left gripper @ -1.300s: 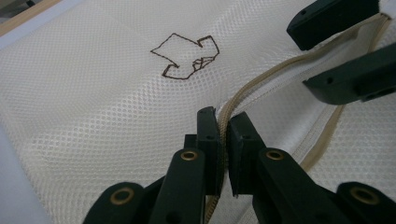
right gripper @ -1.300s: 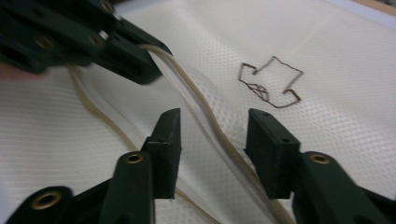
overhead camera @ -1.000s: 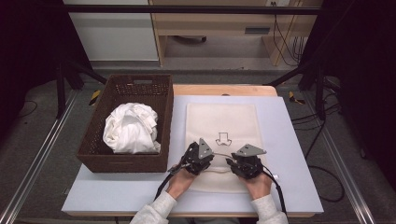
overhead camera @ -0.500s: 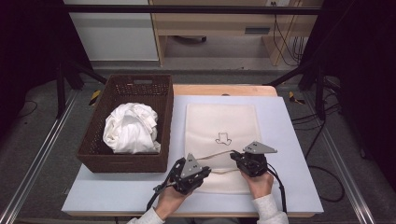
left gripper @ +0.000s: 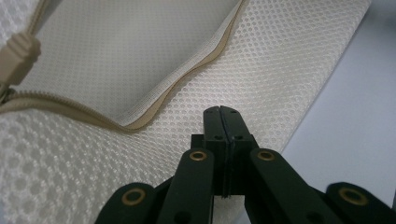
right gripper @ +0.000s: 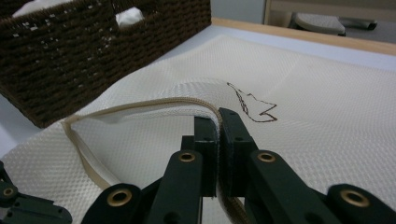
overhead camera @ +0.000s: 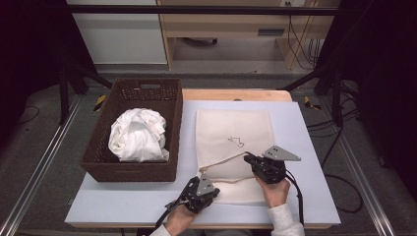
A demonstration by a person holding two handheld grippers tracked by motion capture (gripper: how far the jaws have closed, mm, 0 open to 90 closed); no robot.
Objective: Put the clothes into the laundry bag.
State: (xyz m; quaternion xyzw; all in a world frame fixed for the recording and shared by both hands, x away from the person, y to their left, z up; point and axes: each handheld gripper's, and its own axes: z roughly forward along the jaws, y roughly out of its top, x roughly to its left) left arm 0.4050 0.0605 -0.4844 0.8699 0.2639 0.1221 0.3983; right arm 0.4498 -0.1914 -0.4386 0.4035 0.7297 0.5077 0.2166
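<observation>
The right gripper [right gripper: 218, 116] has its fingers clenched on the mesh laundry bag's [right gripper: 327, 121] zipper edge [right gripper: 154, 103], lifting it; the left gripper's [left gripper: 221, 112] fingers are pressed together on the mesh near the bag's corner.

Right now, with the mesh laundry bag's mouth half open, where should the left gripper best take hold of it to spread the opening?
Probably the near zipper edge of the mesh laundry bag, approached from the person's side. That hem buckles up off the layer beneath, giving the jaws a raised lip. The left gripper sits shut just short of it, while the right gripper pinches the upper edge, lifting it.
</observation>
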